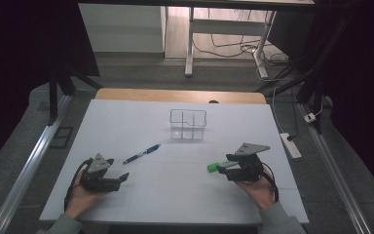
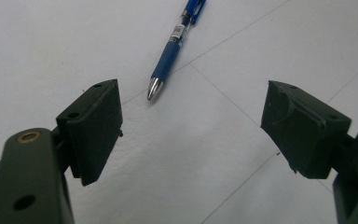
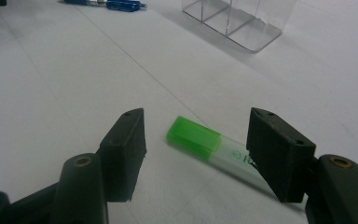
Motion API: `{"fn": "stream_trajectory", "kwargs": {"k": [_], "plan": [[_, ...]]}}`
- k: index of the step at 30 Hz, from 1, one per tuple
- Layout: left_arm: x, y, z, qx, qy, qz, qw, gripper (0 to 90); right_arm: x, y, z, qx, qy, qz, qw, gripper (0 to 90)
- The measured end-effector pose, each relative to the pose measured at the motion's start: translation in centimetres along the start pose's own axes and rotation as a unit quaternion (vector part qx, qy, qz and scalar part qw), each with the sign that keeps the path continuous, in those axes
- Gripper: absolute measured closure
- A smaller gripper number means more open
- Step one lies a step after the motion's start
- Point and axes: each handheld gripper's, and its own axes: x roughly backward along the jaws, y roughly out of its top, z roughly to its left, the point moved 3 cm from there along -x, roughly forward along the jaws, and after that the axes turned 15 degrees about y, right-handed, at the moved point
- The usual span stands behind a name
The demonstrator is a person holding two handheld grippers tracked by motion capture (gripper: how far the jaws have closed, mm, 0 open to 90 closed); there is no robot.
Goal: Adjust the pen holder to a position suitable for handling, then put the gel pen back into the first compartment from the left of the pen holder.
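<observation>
Nearest to us, the right tool (image 3: 196, 144) stands spread, its two black jaws on either side of a green highlighter (image 3: 212, 147) that lies flat on the white worktop (image 3: 51, 84). The pads do not press on it; the green cap points away from the tool, and the pale barrel runs back behind the right jaw. In the high view the same highlighter (image 1: 214, 167) lies just in front of the right tool (image 1: 231, 163), at the near right part of the worktop (image 1: 175, 195).

The left tool (image 2: 191, 116) is also spread and holds nothing. A blue pen (image 2: 172, 46) lies ahead of it with its metal tip toward the jaws, apart from them. From above, the left tool (image 1: 121, 178) rests low on the worktop and the pen (image 1: 141, 154) lies just beyond it.

Farther away stands a clear plastic organizer (image 1: 188, 124) with compartments; how many it has we cannot say surely, because the walls are transparent.

We judge the highlighter light, stiff and rather smooth, so it may slide or turn when one jaw touches first. The best hold seems across the barrel near its middle, on the flat sides, not on the cap, which could come off.
</observation>
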Motion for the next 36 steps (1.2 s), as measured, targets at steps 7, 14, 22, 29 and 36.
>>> {"fn": "stream_trajectory", "kwargs": {"k": [7,14,22,29,36], "plan": [[-0.1,0.2,-0.2,-0.019,-0.006,0.011,0.9997,21.9,-0.4,-0.2,0.5,0.016,0.001,0.009,0.9998,37.5],[0.2,1.3,-0.3,-0.04,-0.014,0.021,0.9989,22.9,-0.4,-0.3,0.5,0.017,-0.001,0.01,0.9998,37.4],[-0.1,3.5,-0.4,-0.064,-0.024,0.036,0.997,23.0,0.0,-0.2,0.3,0.018,-0.009,0.005,0.9998,37.0],[-0.7,5.2,0.0,-0.081,-0.032,0.05,0.995,23.1,0.4,-0.3,0.0,0.013,-0.01,-0.001,0.9999,37.1],[-1.4,6.3,0.0,-0.104,-0.042,0.068,0.9914,23.4,0.3,-0.2,0.1,0.016,-0.013,0.004,0.9998,37.2]]}}
